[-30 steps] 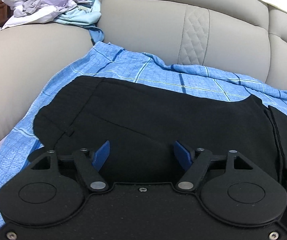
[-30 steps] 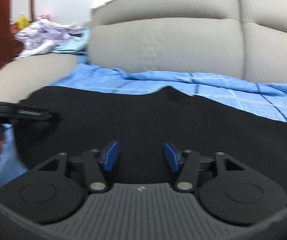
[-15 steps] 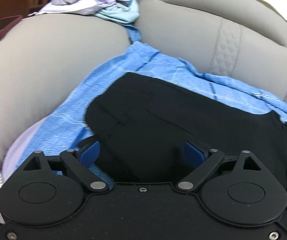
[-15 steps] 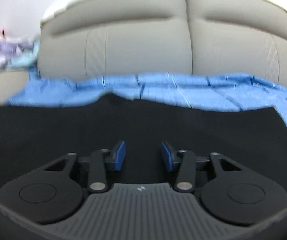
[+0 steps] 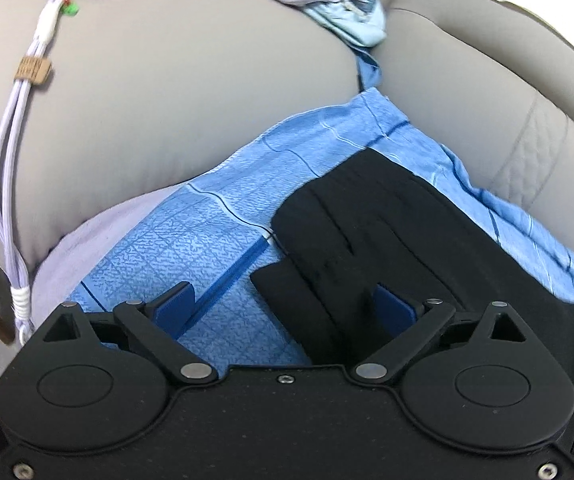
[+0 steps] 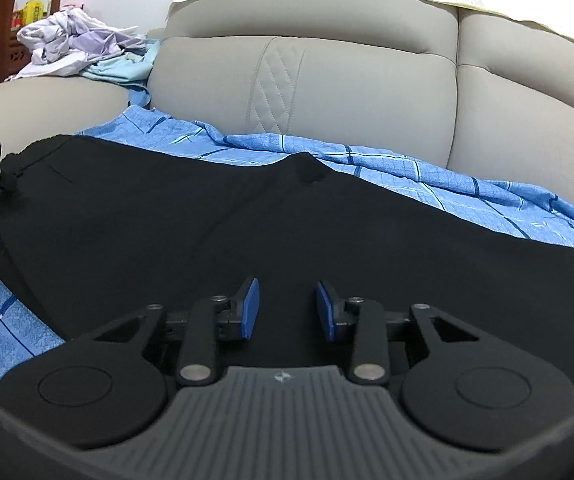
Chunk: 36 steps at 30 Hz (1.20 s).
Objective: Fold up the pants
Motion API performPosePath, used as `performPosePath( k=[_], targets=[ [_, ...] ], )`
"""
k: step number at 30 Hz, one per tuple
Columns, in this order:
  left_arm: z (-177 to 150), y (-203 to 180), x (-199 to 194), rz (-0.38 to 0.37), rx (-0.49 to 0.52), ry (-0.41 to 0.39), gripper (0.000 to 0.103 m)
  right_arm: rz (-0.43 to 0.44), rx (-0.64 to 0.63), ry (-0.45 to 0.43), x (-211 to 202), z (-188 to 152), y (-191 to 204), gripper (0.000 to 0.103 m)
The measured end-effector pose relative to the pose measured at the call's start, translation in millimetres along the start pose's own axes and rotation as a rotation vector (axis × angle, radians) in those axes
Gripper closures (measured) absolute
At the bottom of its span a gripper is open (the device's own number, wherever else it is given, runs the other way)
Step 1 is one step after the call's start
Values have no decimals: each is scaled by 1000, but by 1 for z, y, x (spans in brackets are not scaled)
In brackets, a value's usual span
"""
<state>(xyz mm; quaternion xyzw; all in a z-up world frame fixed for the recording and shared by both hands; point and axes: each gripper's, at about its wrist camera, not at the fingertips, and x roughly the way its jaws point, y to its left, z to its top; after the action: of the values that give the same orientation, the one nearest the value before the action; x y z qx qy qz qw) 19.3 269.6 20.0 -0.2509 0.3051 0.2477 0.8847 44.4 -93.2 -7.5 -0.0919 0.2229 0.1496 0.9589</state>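
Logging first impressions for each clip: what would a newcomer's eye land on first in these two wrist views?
The black pants laid flat across a blue checked sheet on the beige sofa dominate the scene. The left gripper is open at the waistband end, the right gripper open over the middle of the pants. A heap of pale clothes sits on the sofa's armrest, far left in the right wrist view.

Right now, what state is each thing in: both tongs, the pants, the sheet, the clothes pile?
left tongs: open wide, straddling the waistband corner, not closed on it
right tongs: open, over the middle of the pants, holding nothing
black pants: spread flat on the sheet, waistband to the left
blue checked sheet: spread over the sofa seat, wrinkled
clothes pile: crumpled on the sofa arm
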Motion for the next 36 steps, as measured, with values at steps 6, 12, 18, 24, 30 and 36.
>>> performPosePath(
  k=[6,12,18,24,30,36],
  targets=[
    [8,4,16,-2,-55,-2,0,25,29,0,-4,-4,0,63],
    [12,0,25,9,-52,-14,0,57,28,3,-8,-8,4,63],
    [11,-5,29,21,-30,-25,0,98,16,8,-7,-6,11,63],
    [9,-9,30,37,-4,-35,0,149,44,13,-5,-4,17,63],
    [9,-8,28,23,0,-28,0,221,84,10,-5,2,20,57],
    [7,-10,29,19,12,-49,0,185,176,-9,-22,-6,-7,47]
  ],
)
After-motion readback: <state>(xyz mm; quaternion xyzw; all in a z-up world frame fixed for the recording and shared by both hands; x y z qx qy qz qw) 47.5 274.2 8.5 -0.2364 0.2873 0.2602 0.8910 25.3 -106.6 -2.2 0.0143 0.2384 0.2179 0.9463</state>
